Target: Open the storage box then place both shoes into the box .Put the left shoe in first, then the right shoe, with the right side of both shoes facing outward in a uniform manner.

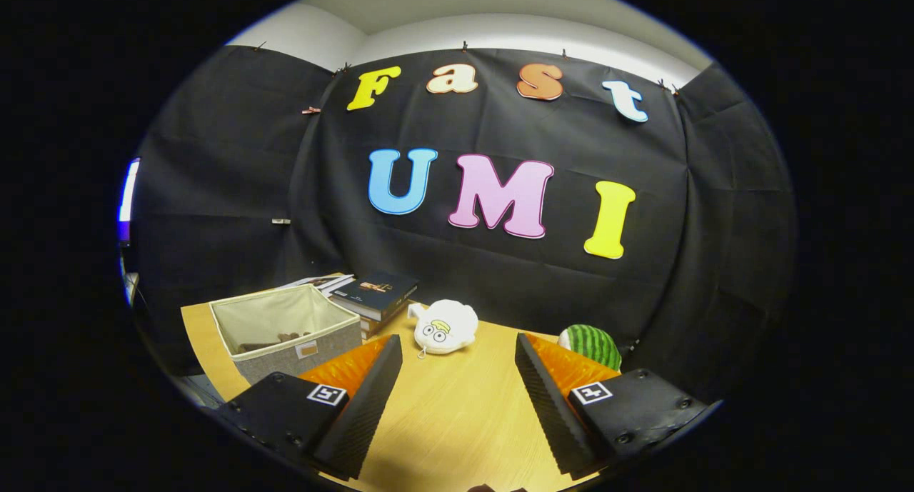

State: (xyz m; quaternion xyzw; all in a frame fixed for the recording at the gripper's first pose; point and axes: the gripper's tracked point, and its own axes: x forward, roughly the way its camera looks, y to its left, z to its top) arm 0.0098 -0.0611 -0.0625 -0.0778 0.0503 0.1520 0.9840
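The gripper [457,367] sits at the bottom of the frame with its two fingers spread wide apart, nothing held between them, just bare wooden table [450,420] showing in the gap.

Straight ahead of the fingers, near the middle of the frame, a white plush toy [444,326] with cartoon eyes lies on the table at its far edge, against the black cloth wall. To the right of it, just beyond the right finger, a green striped watermelon toy [591,343] is partly covered by that finger. Left of the plush toy, a stack of books [375,299] with a dark cover on top rests at the back of the table, and some lighter papers or another book poke out behind it; these are hard to make out.

The storage box [289,331], grey fabric outside with a pale lining, stands in the lower left part of the frame, just beyond the left finger and touching or nearly touching the books. Its top is open. Something dark brown lies low inside it, near the bottom, but the front wall hides most of it and I cannot tell what it is. The left finger covers the box's near right corner
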